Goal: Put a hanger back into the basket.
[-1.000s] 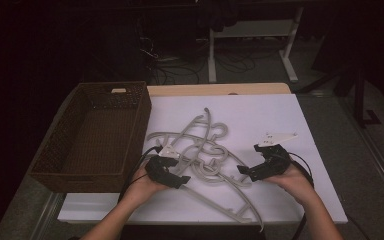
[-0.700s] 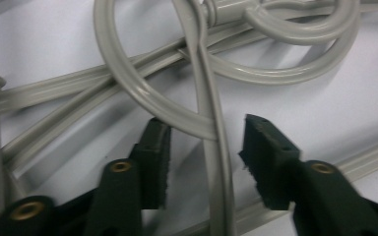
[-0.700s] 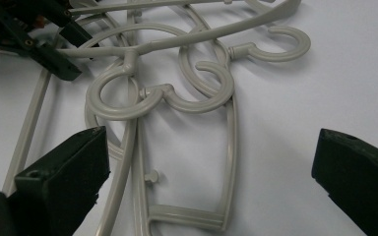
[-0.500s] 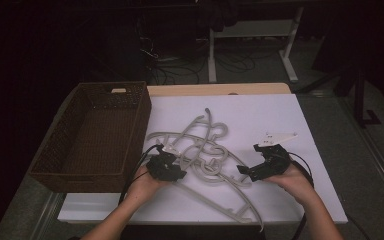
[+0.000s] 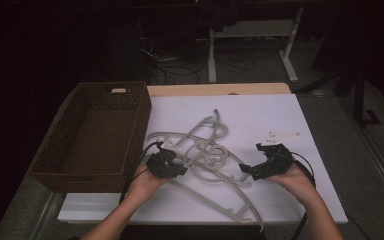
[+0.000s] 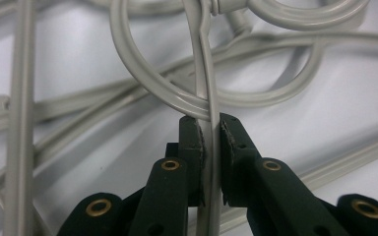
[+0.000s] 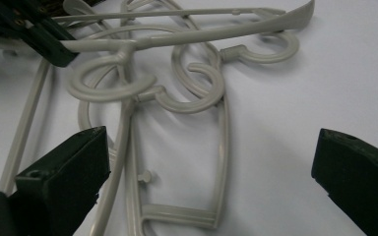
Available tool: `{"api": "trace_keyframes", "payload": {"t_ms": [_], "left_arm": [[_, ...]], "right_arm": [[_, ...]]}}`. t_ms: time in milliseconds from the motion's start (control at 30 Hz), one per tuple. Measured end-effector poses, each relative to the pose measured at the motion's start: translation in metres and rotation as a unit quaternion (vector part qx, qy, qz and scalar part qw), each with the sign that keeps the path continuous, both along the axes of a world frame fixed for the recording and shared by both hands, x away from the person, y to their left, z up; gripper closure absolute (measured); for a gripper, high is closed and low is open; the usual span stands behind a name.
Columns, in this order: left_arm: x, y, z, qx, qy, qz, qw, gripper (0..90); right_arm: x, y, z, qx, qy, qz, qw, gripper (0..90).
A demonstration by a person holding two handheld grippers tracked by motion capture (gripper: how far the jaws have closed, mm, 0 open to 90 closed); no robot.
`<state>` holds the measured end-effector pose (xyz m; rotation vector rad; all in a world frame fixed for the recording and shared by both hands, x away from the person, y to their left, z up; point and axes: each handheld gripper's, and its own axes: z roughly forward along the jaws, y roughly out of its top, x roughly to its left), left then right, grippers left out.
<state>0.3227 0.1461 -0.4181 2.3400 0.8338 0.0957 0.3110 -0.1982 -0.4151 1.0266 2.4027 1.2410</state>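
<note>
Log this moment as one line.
left claw: just closed on hanger | right claw: open, empty | basket: empty

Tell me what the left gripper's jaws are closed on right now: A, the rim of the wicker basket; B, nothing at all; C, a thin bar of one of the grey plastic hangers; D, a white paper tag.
C: in the left gripper view the left gripper has both pads pressed on a thin bar of a grey hanger from the tangled pile.
</note>
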Motion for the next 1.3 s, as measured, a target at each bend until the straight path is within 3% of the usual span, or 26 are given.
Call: {"api": "trace_keyframes", "payload": {"t_ms": [333, 533, 667, 833, 967, 1100, 1300], "left_arm": [[0.007, 0.002, 0.05, -0.05, -0.017, 0.001, 0.9986, 81.8], [0.016, 0.008, 0.095, -0.062, -0.028, -0.01, 0.9977, 81.9], [0.022, 0.022, 0.122, -0.066, -0.044, -0.023, 0.9966, 81.8], [0.029, 0.055, 0.146, -0.072, -0.054, -0.022, 0.9957, 81.9], [0.03, 0.089, 0.155, -0.071, -0.068, -0.016, 0.995, 81.9], [0.03, 0.128, 0.157, -0.064, -0.077, 0.004, 0.9949, 81.9], [0.03, 0.187, 0.151, -0.069, -0.082, 0.043, 0.9933, 81.9]], "right_arm": [[0.0, -0.016, 0.002, 0.012, -0.005, -0.024, 0.9996, 1.0], [0.0, -0.015, 0.001, 0.013, -0.004, -0.022, 0.9997, 1.0], [0.0, -0.016, 0.001, 0.014, -0.005, -0.022, 0.9996, 0.9], [0.001, -0.016, 0.001, 0.015, -0.004, -0.022, 0.9996, 1.0], [0.001, -0.015, 0.001, 0.014, -0.002, -0.022, 0.9996, 0.9], [0.001, -0.013, 0.0, 0.011, -0.002, -0.02, 0.9997, 1.0], [0.002, -0.012, 0.0, 0.009, -0.001, -0.022, 0.9997, 1.0]]}}
